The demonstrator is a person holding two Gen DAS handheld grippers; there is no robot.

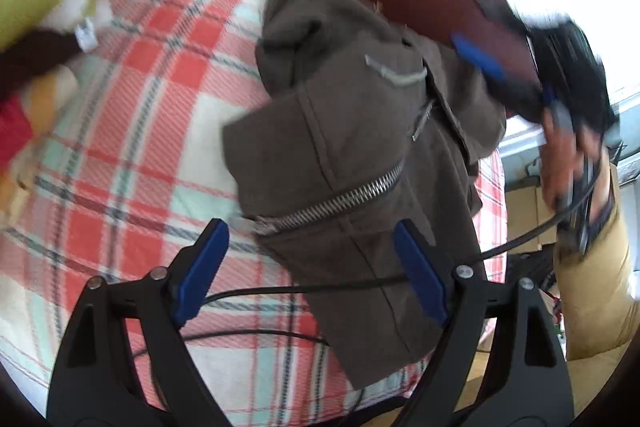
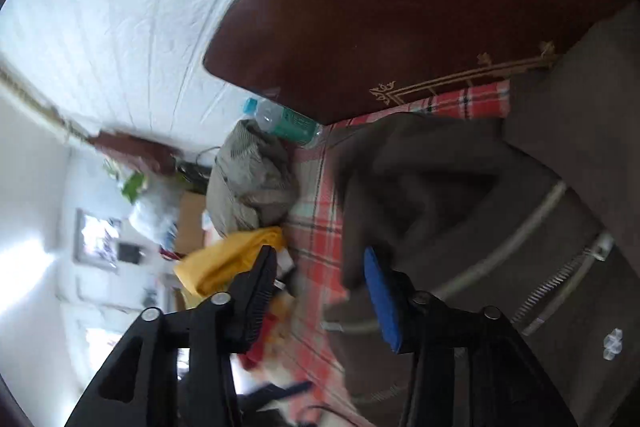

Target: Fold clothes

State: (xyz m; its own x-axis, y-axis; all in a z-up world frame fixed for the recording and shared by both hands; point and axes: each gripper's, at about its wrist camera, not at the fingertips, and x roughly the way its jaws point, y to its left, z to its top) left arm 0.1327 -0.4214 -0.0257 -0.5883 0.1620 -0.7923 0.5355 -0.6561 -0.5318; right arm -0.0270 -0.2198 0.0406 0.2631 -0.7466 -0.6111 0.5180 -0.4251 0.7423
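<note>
While both the left tongs (image 1: 310, 271) and right tongs (image 2: 320, 291) stand released, regrip the brown zippered jacket (image 1: 360, 155) at centre frame by its hem.

Black two-finger left gripper (image 1: 310, 269): angular cut-out arms, silver round screws at the joints, blue pads on the inner faces. Thin black cable looping across at six o'clock. Same black build on the right gripper (image 2: 322, 283), one ribbed black pad, one blue. Mustard-tan sleeve (image 1: 592, 291) at four o'clock.

Matt brown cloth garment (image 1: 352, 147) with metal zipper (image 1: 332, 203) on woven plaid blanket (image 1: 140, 131).
</note>
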